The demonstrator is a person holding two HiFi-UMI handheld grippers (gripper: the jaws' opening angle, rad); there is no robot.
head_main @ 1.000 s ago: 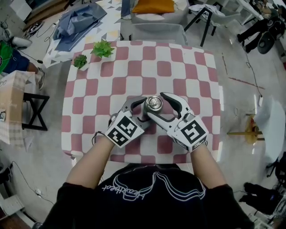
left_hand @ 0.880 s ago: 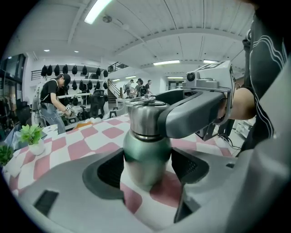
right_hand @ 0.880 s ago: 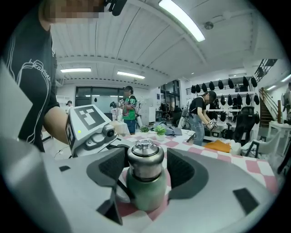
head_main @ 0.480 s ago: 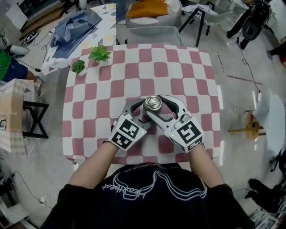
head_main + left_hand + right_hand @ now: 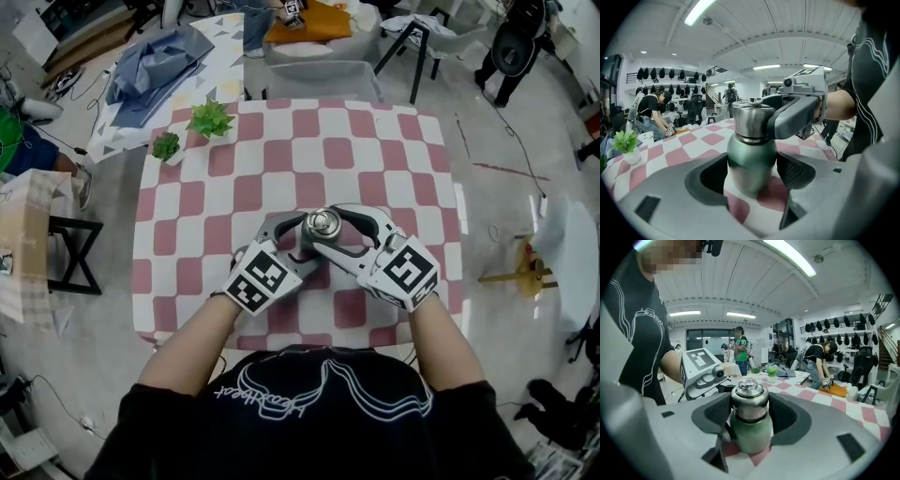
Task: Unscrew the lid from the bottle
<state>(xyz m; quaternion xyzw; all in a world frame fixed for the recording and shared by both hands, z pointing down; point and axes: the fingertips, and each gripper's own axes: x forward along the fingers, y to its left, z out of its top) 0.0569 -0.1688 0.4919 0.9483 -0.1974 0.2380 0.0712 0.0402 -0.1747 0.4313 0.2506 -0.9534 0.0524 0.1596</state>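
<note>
A green bottle (image 5: 751, 161) with a steel lid (image 5: 323, 223) stands upright on the checked table (image 5: 375, 150), near its front middle. My left gripper (image 5: 309, 240) comes in from the left and is shut on the bottle's green body, whose sides touch both pads (image 5: 712, 173). From the right my right gripper (image 5: 324, 228) is shut on the lid (image 5: 749, 401), with a pad against each side of it. In the left gripper view one right finger (image 5: 797, 108) wraps the lid. The left gripper's marker cube (image 5: 701, 366) shows behind the bottle (image 5: 750, 434) in the right gripper view.
Two small potted plants (image 5: 211, 119) (image 5: 167, 145) stand at the table's far left corner. A grey bin (image 5: 323, 80) and a blue cloth (image 5: 155, 56) lie beyond the far edge. A black stool (image 5: 70, 234) stands left of the table. People move in the background.
The right gripper's jaws have drawn in from a wider stance and now close around the lid. The left gripper keeps its hold on the bottle.
</note>
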